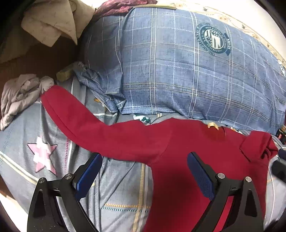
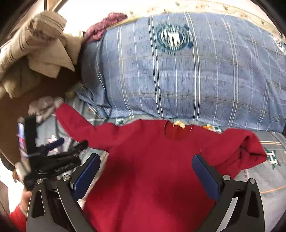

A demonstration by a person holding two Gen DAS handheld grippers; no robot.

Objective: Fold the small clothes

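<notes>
A small red long-sleeved sweater (image 2: 148, 160) lies flat on the grey patterned bed sheet (image 1: 116, 187), neck toward the pillow. Its left sleeve (image 1: 71, 114) stretches out to the far left; its right sleeve (image 2: 246, 148) is folded back on itself. My left gripper (image 1: 144, 164) is open and empty, hovering over the sweater's left underarm. My right gripper (image 2: 146, 166) is open and empty above the middle of the sweater's body. The left gripper also shows blurred in the right wrist view (image 2: 53, 157), at the left.
A big blue plaid pillow (image 1: 178, 67) lies just beyond the sweater. A crumpled grey-white garment (image 1: 21, 92) sits by the left sleeve's cuff. A beige cloth (image 1: 53, 23) and a maroon cloth (image 1: 118, 7) lie at the back left. Brown floor (image 1: 26, 60) lies left of the bed.
</notes>
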